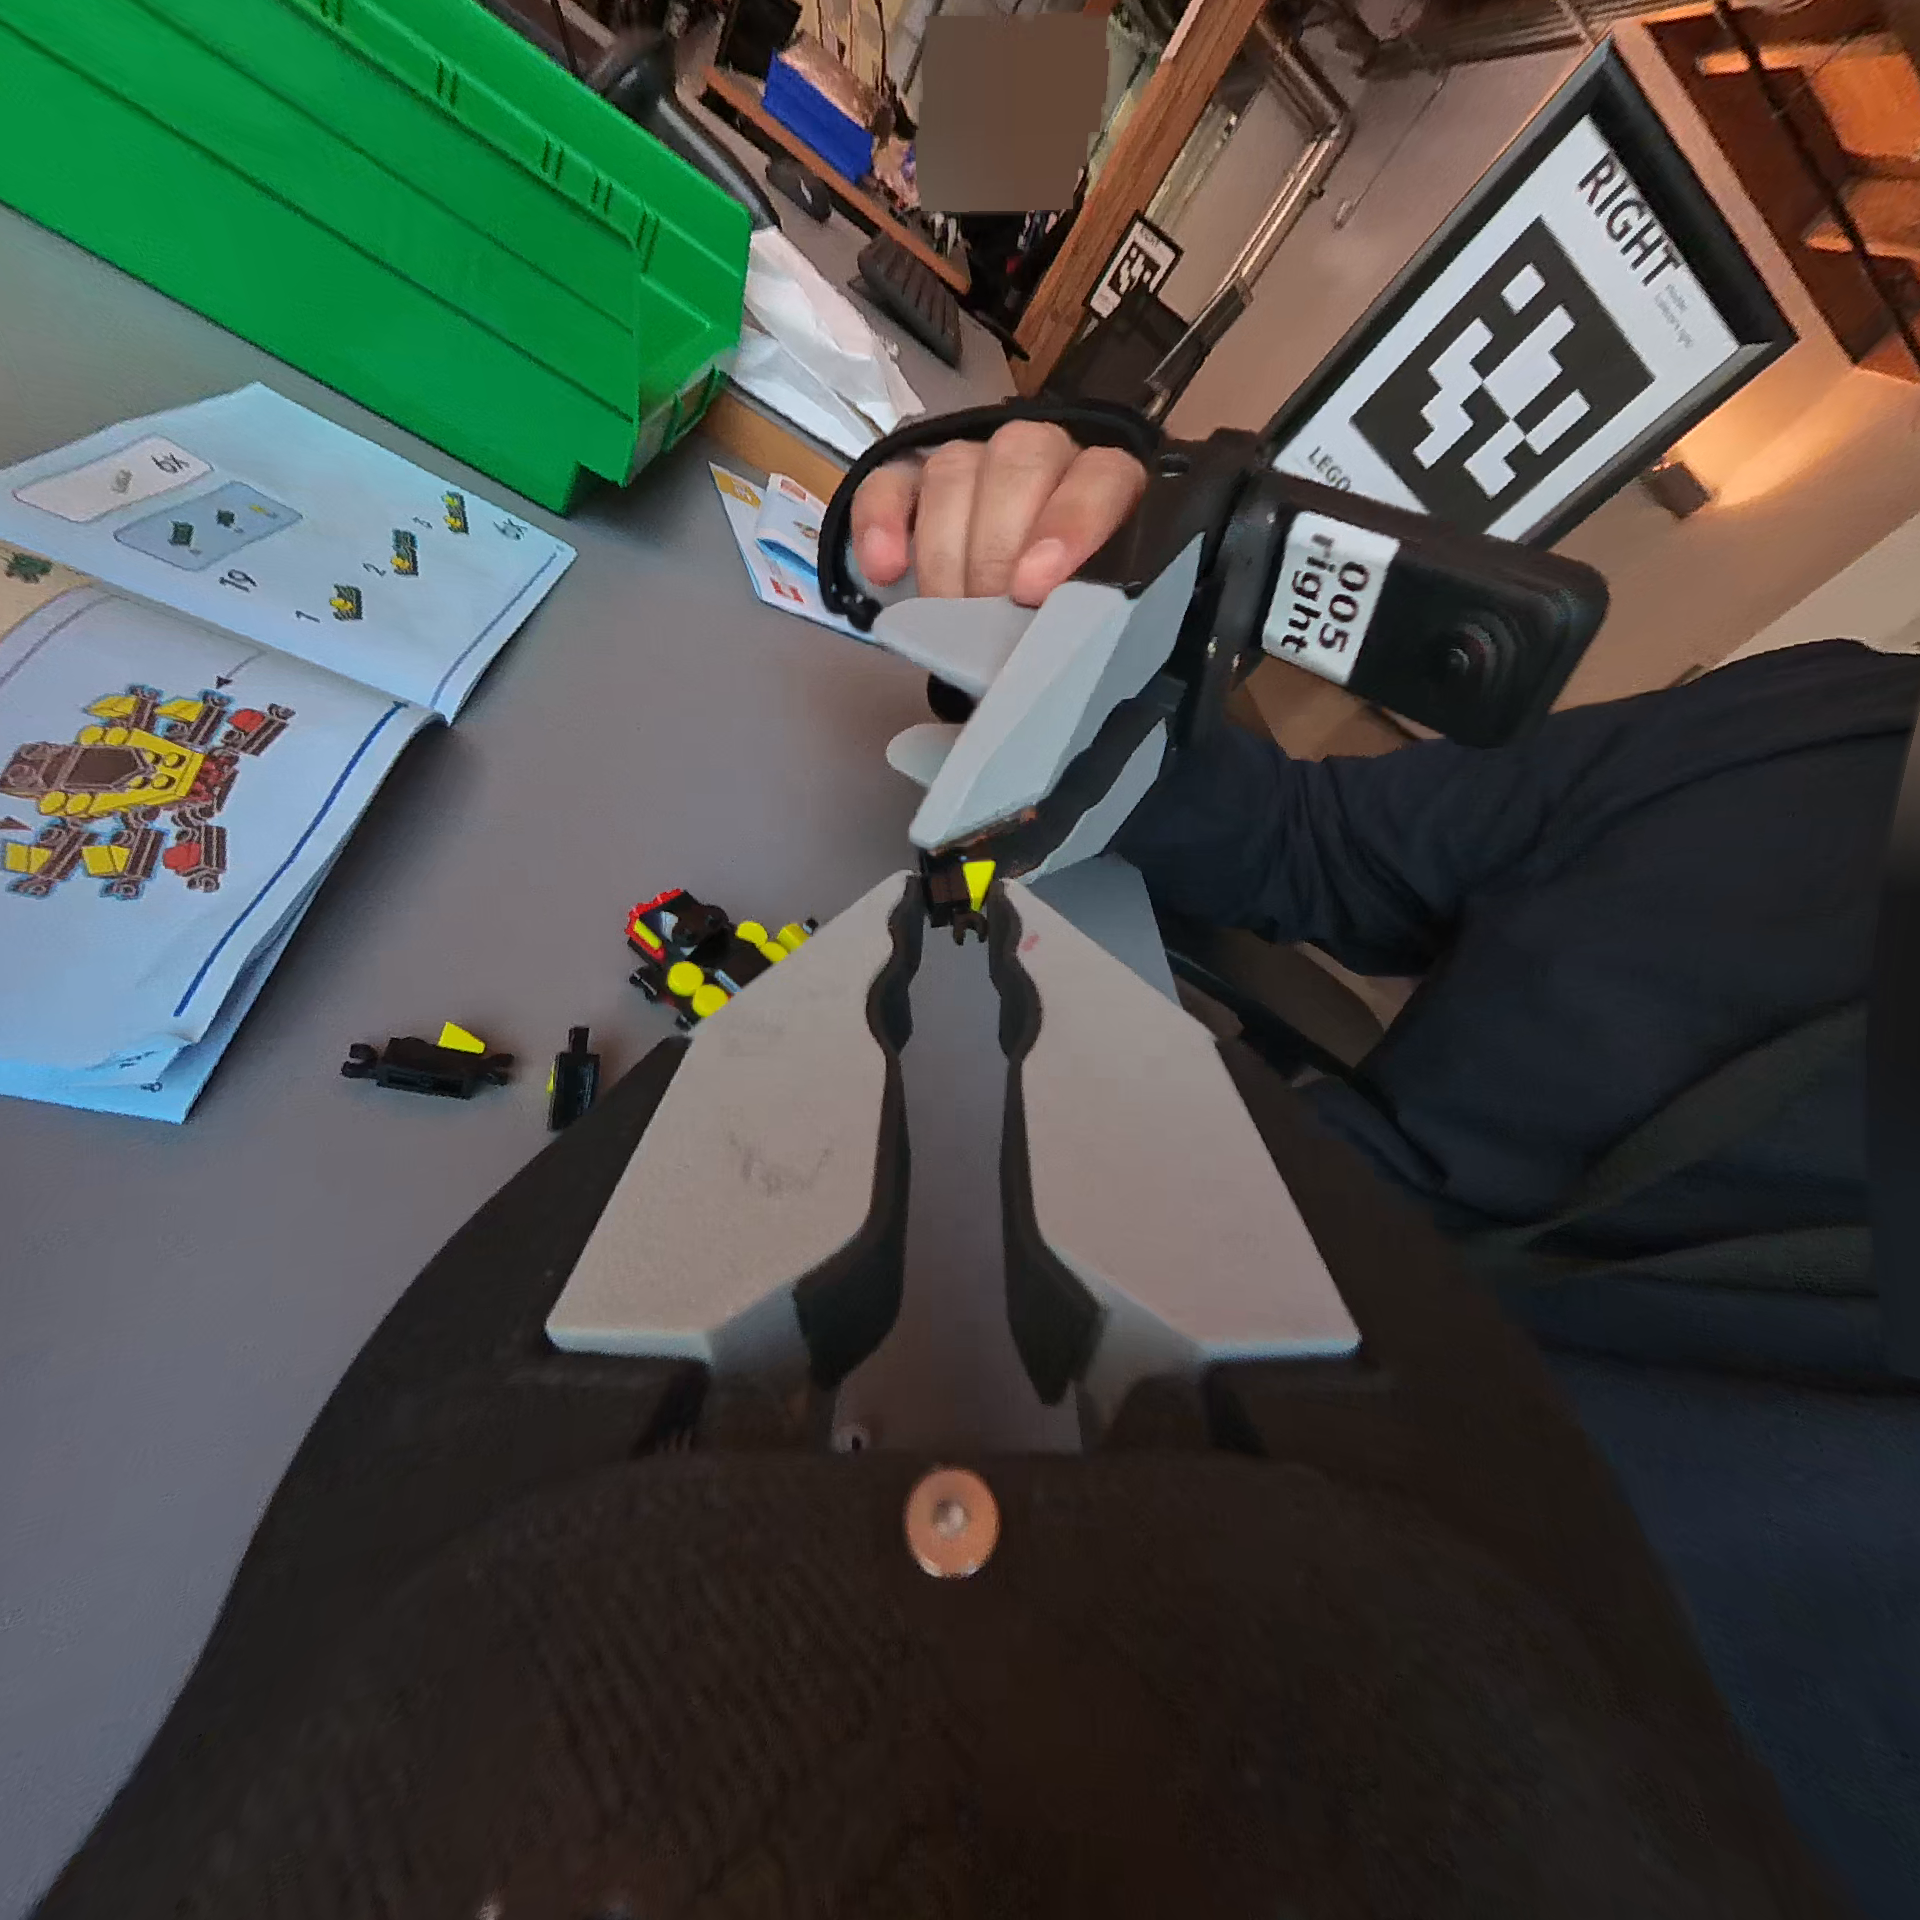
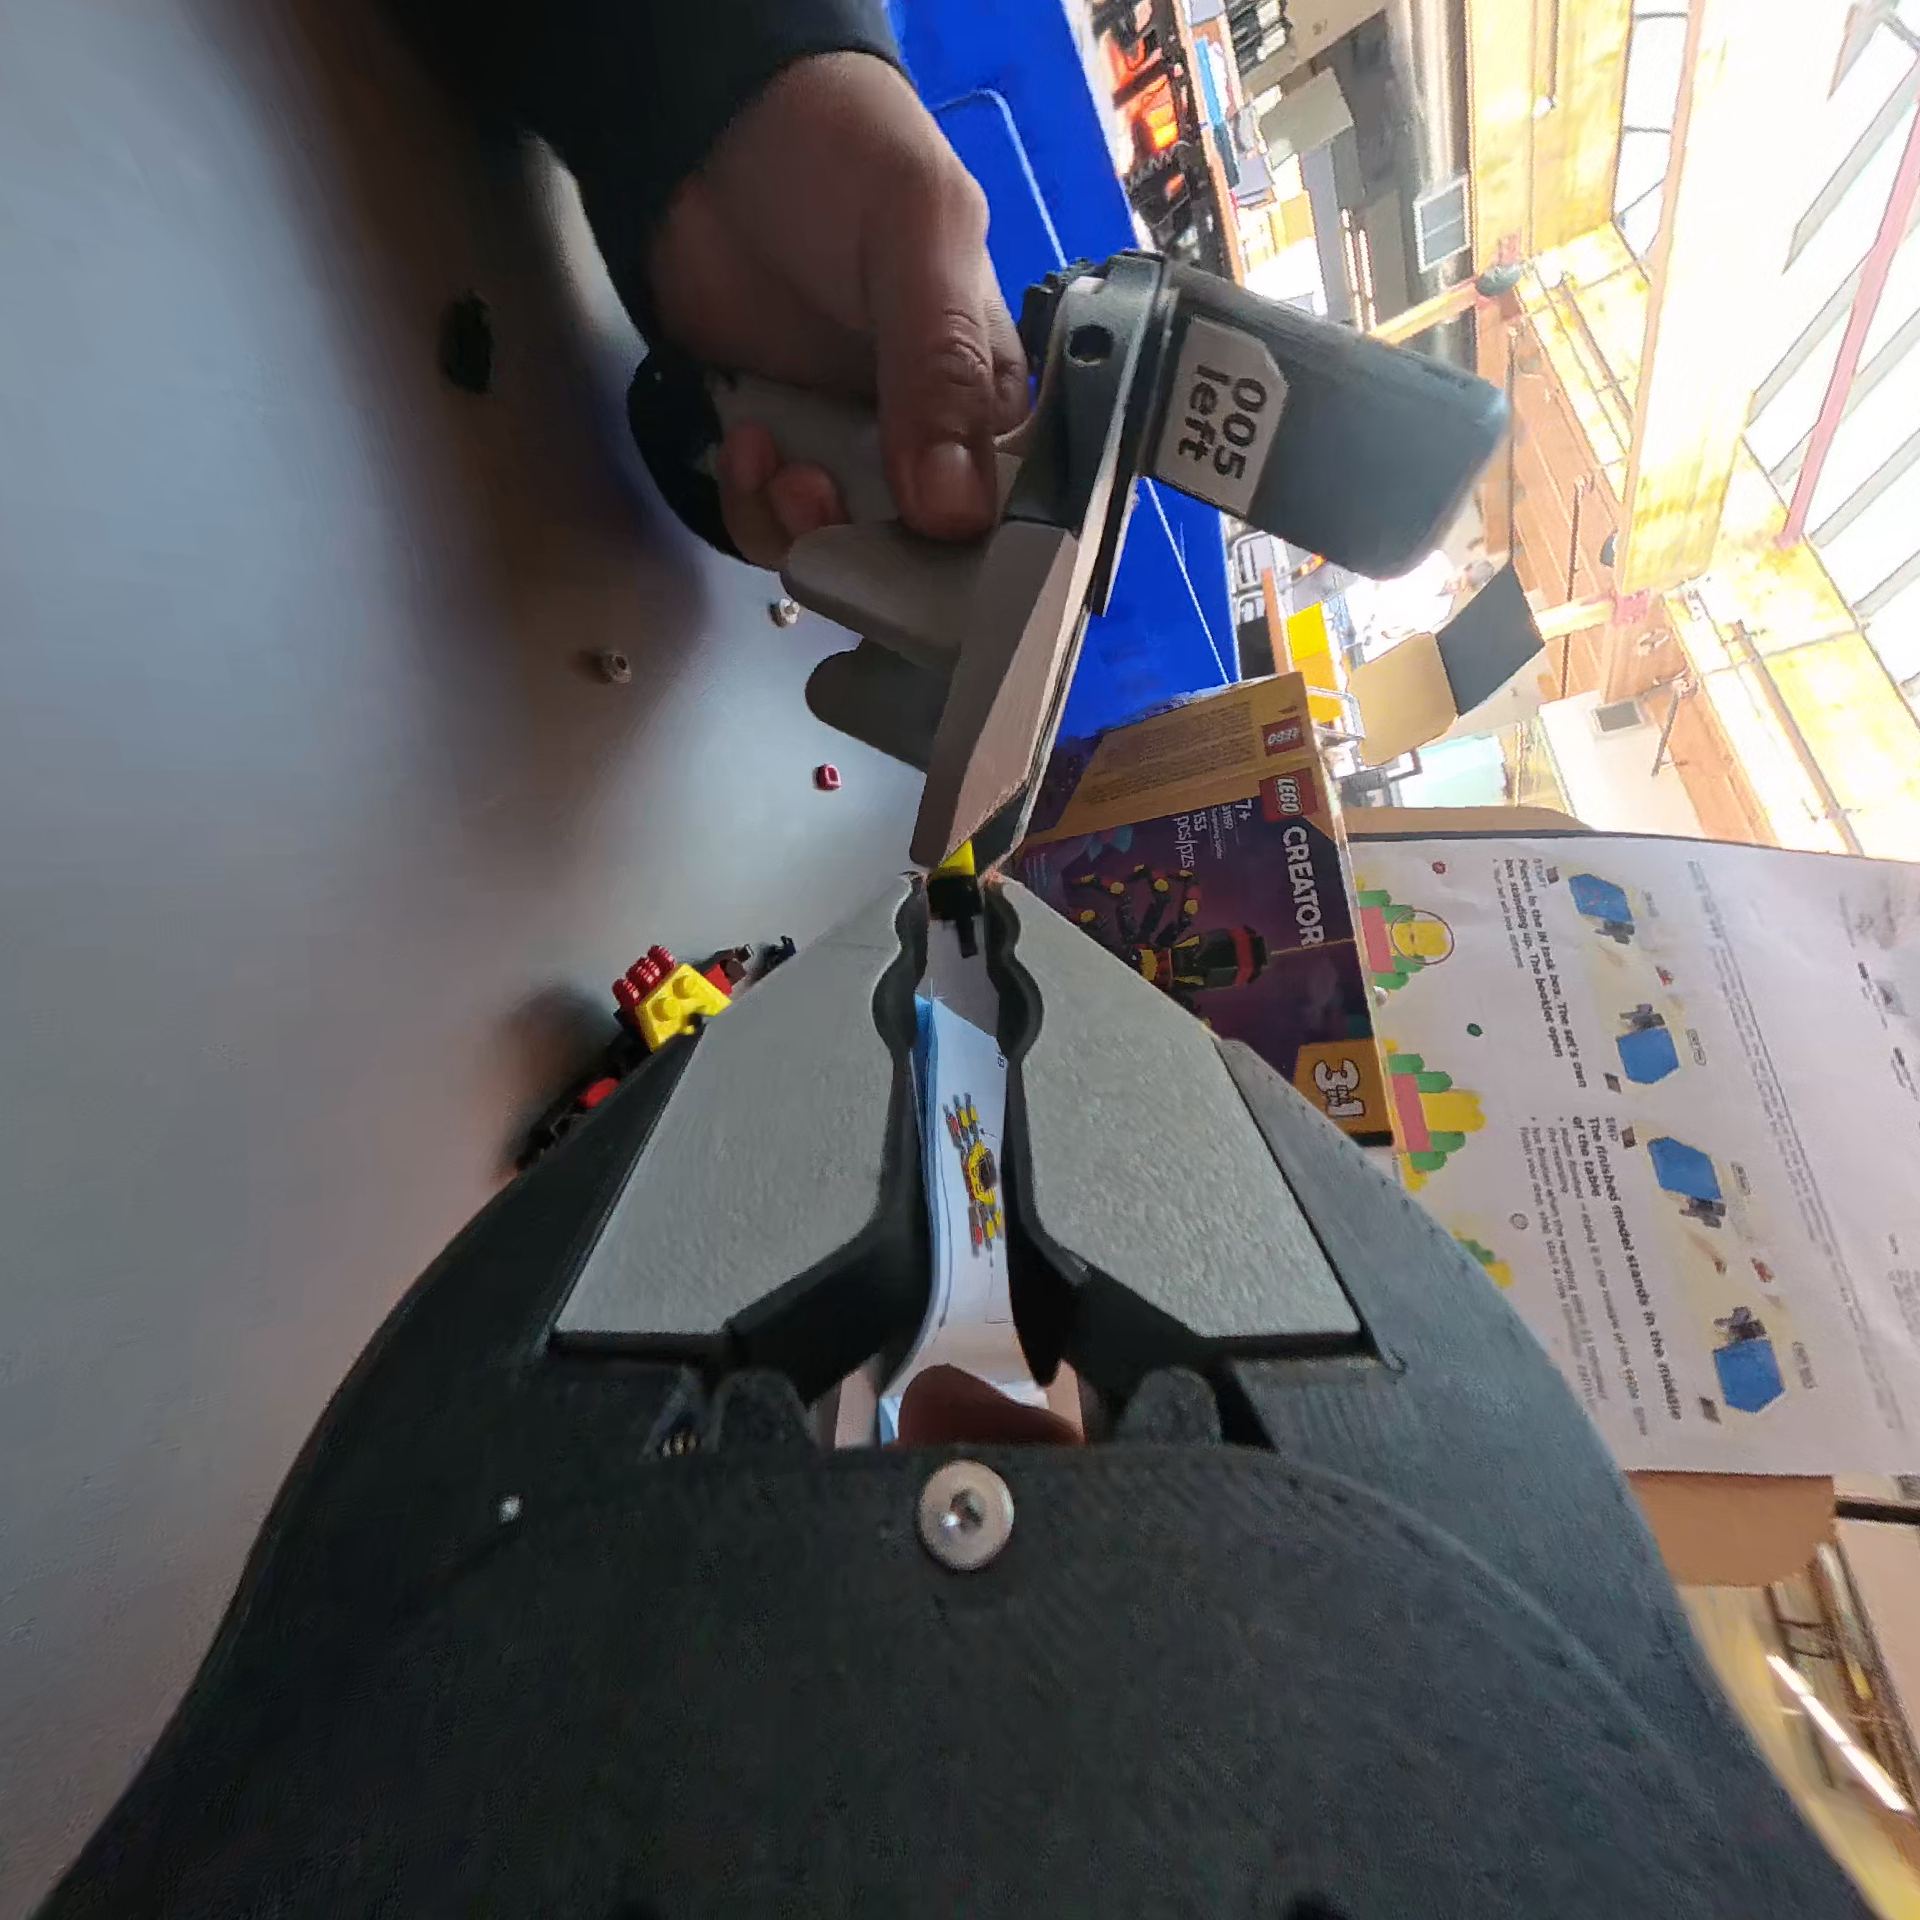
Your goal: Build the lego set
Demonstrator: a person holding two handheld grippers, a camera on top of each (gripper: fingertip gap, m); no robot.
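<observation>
the left gripper (image 1: pixel 954 896) is pinched onto a small black lego piece with a yellow slope (image 1: pixel 961 891), and the right gripper (image 1: pixel 977 831) meets it tip to tip, clamped on the same little assembly in mid-air above the grey table (image 1: pixel 623 644); the grip is only at the fingertips, so a twist or uneven squeeze could pop the piece loose. if it drops, it would likely land near the partly built model (image 1: pixel 717 951) and the loose black pieces (image 1: pixel 426 1062), where it could be confused with them. farther off lie the open instruction booklet (image 1: pixel 208 727) and green bins (image 1: pixel 364 208).
</observation>
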